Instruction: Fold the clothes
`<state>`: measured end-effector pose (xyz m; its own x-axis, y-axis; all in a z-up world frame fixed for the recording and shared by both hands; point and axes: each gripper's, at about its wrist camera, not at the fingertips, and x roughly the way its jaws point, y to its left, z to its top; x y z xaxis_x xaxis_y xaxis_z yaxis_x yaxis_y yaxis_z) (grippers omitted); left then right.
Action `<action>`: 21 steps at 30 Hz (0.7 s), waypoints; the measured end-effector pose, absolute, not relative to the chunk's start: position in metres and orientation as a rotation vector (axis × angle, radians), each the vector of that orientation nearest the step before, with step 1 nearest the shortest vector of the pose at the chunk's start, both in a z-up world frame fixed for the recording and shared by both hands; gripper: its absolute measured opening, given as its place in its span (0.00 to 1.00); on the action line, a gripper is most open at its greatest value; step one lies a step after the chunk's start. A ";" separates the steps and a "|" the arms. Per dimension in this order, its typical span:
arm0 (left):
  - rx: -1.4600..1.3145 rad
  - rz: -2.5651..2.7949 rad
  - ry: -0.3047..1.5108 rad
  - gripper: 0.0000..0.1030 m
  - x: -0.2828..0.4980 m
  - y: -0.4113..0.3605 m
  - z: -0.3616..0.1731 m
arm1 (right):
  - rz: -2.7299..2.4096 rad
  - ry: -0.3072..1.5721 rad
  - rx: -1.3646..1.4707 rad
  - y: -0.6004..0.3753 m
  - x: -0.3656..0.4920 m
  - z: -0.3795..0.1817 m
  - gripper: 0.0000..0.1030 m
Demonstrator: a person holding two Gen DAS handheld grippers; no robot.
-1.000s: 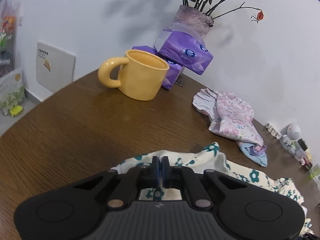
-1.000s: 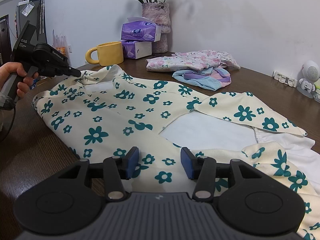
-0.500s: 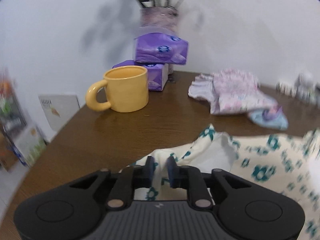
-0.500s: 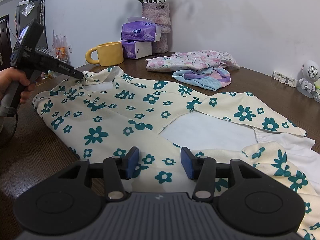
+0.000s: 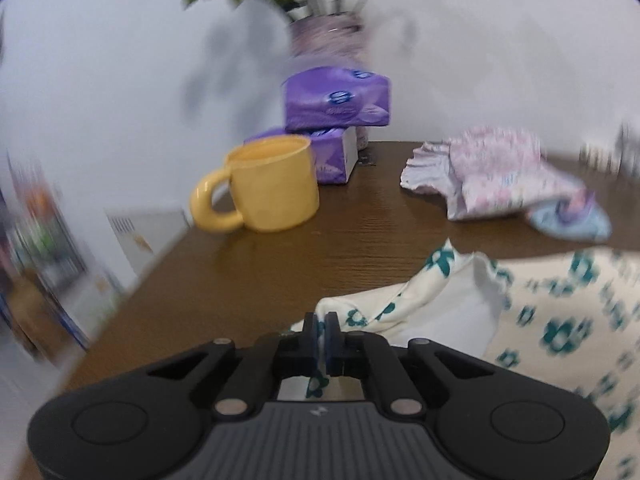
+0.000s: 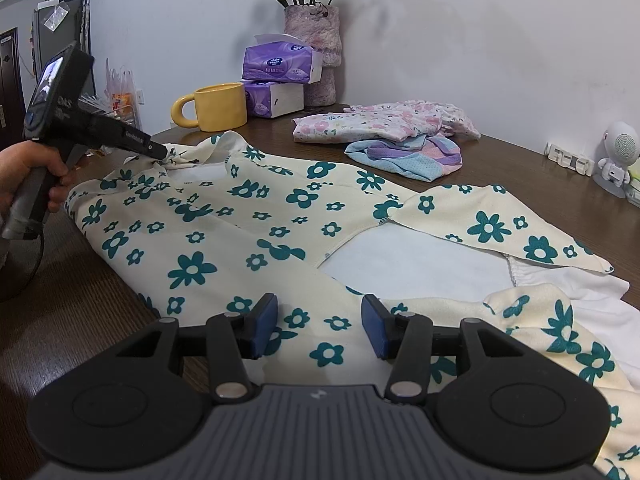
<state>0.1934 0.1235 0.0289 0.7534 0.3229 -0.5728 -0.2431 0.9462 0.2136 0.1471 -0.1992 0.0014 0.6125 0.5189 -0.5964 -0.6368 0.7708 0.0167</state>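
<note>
A cream garment with teal flowers (image 6: 224, 236) lies spread over the brown table (image 6: 80, 320), its white inner side showing at the right. My left gripper (image 5: 320, 330) is shut on a bunched edge of that flowered garment (image 5: 560, 320) at its far left corner; in the right wrist view the same left gripper (image 6: 162, 151) pinches the cloth, held by a hand (image 6: 28, 176). My right gripper (image 6: 319, 330) stands open just above the garment's near edge, nothing between its blue pads.
A yellow mug (image 6: 218, 106), two purple tissue packs (image 6: 280, 64) and a vase of flowers (image 6: 314, 52) stand at the back. Folded pink and blue clothes (image 6: 384, 136) lie behind the garment. A small white robot figure (image 6: 616, 156) sits at far right.
The left gripper has swung and shifted, its view turning left and blurring, and it has pinched shut on the garment's corner after briefly loosening. The right gripper has not moved.
</note>
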 end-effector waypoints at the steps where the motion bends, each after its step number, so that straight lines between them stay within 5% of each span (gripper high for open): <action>1: 0.169 0.309 0.651 0.02 0.194 0.118 0.027 | 0.672 0.619 -0.205 -0.199 0.147 0.001 0.46; 9: 0.164 0.275 0.630 0.22 0.178 0.108 0.033 | 0.672 0.619 -0.204 -0.199 0.147 0.002 0.46; 16: 0.070 0.234 0.600 0.51 0.157 0.109 0.045 | 0.672 0.619 -0.205 -0.199 0.147 0.002 0.46; 21: 0.043 0.145 0.591 0.51 0.122 0.094 0.046 | 0.666 0.617 -0.210 -0.198 0.147 0.002 0.47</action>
<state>0.1223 0.0945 0.0462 0.8203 0.1486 -0.5523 -0.1237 0.9889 0.0823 0.1466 -0.1983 0.0015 0.6169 0.5138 -0.5962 -0.6343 0.7730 0.0099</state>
